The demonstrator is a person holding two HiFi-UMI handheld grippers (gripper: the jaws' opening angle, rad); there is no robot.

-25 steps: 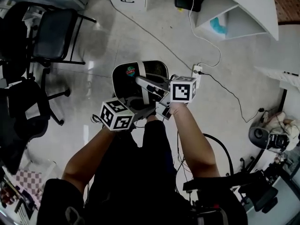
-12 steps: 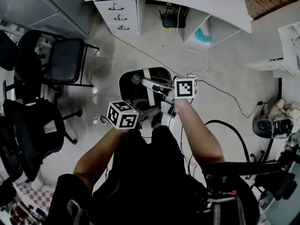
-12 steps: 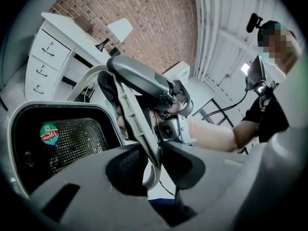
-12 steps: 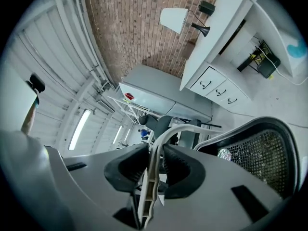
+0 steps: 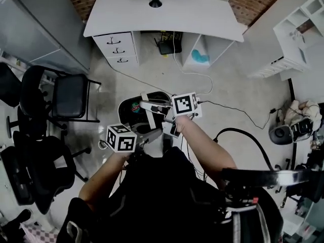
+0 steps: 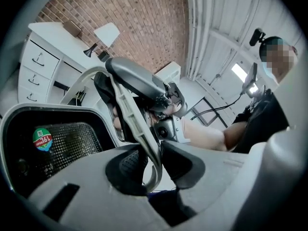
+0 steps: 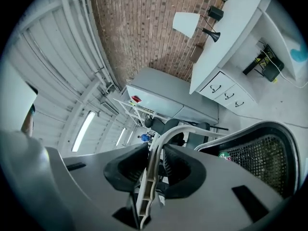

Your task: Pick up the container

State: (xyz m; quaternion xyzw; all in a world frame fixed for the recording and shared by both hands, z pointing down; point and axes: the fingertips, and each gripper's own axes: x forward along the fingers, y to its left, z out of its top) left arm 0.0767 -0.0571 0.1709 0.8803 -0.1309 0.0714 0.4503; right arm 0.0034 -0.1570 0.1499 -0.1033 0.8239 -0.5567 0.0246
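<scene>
The black mesh container [image 5: 130, 116] with its pale grey hoop handle [image 6: 129, 113] is hanging over the floor [image 5: 228, 90] before the person, with left gripper [image 6: 151, 161] and right gripper [image 7: 153, 166] each pinching that handle (firmly, it seems). The lift seems underway. The next move is calling for a steady, level carry.

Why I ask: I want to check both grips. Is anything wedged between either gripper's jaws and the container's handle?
Nothing visible is. The left gripper and the right gripper each have their jaws closed straight onto the white handle of the container, pads against the handle, with nothing else caught between.
</scene>
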